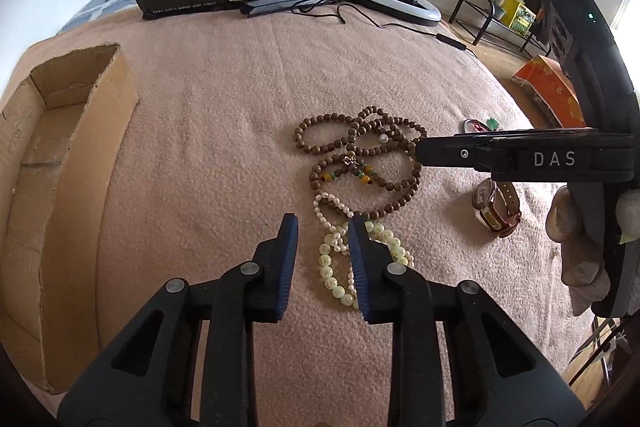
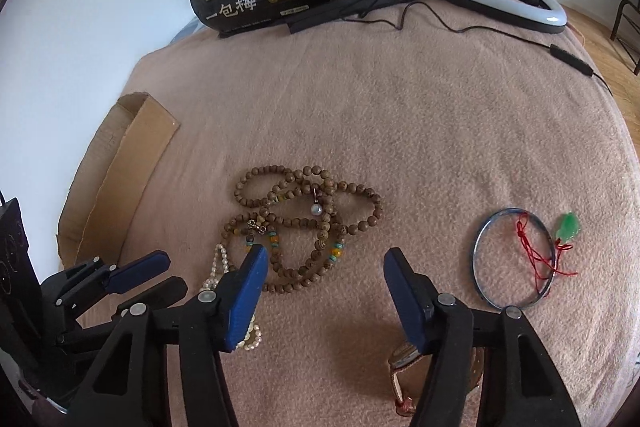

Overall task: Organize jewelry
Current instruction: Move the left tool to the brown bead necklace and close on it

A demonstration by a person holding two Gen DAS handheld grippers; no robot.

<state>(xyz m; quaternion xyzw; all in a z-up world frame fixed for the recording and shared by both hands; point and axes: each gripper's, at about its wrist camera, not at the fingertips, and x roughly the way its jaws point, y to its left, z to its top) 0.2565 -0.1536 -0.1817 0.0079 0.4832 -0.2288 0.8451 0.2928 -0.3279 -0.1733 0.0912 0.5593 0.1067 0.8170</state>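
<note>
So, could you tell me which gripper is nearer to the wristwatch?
Right. The right gripper hovers open almost directly over the wristwatch, which shows just beneath its right-hand finger. The left gripper is off to the watch's left, over the pale beads.

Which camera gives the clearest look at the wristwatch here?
The left wrist view: the wristwatch lies in the open on the pink blanket, its face and brown strap both visible, just below the right gripper. In the right wrist view the watch is mostly hidden behind that gripper's own finger.

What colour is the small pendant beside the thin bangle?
Green, on a red cord; the small carved pendant shows best in the right wrist view.
</note>
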